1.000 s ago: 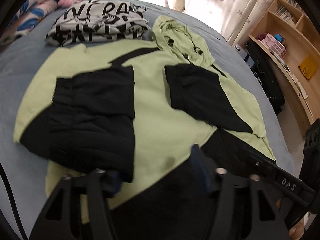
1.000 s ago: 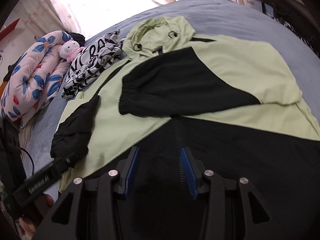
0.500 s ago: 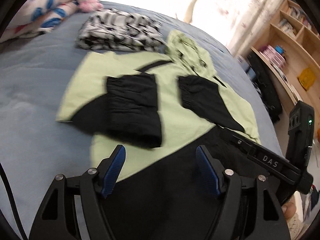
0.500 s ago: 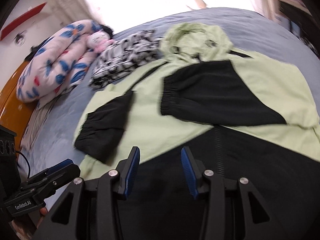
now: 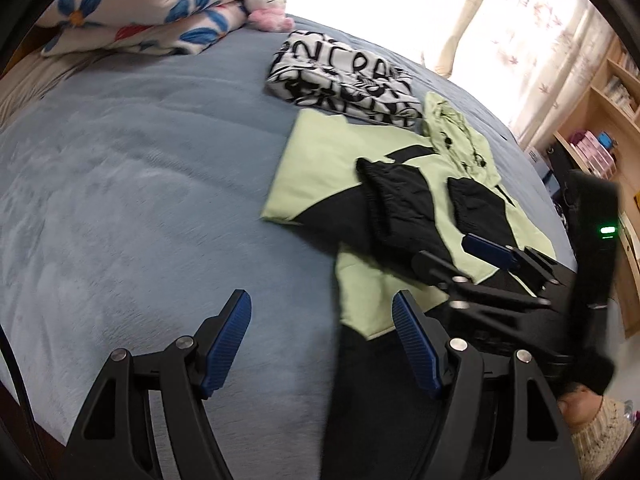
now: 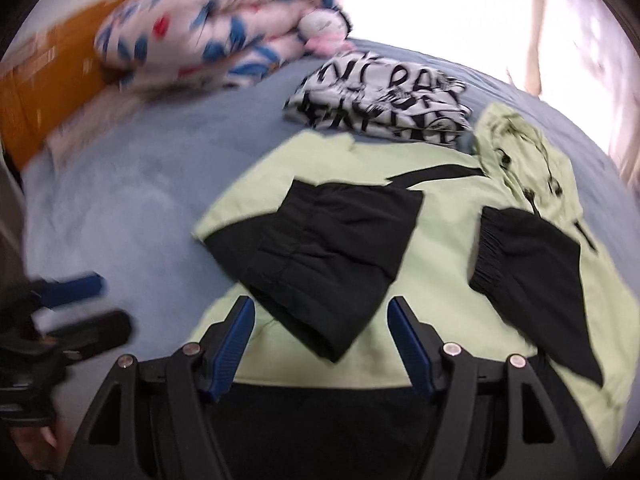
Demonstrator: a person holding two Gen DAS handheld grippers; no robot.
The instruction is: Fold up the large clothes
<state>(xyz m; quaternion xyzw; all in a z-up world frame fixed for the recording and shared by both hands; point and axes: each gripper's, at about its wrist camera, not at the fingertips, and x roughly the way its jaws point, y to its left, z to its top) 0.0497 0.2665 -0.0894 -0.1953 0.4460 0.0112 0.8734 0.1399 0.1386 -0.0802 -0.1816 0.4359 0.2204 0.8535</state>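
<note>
A light-green and black hoodie (image 5: 320, 152) (image 6: 440, 248) lies flat on the blue bed (image 5: 140, 200), both black sleeves folded across its chest and the hood at the far end. My left gripper (image 5: 320, 308) stands open over the bedspread, just left of the hoodie's black hem, with nothing between its fingers. It also shows in the right wrist view as the left gripper (image 6: 92, 304) at the left edge. My right gripper (image 6: 320, 312) hovers over the hoodie's lower chest. Its jaws are opening and grip nothing; the left sleeve's black cuff (image 6: 332, 264) lies beneath the gap. The right gripper (image 5: 460, 258) also appears over the hem.
A folded black-and-white printed garment (image 5: 344, 80) (image 6: 380, 96) lies beyond the hoodie. A floral quilt (image 5: 140, 8) and a plush toy (image 5: 268, 4) sit at the head of the bed. A wooden bookshelf (image 5: 608, 120) stands to the right, an orange headboard (image 6: 40, 92) to the left.
Both grippers have swung left. The left one has left the hoodie's hem for bare bedspread. The right gripper's jaws stand wider than before, now over the left sleeve.
</note>
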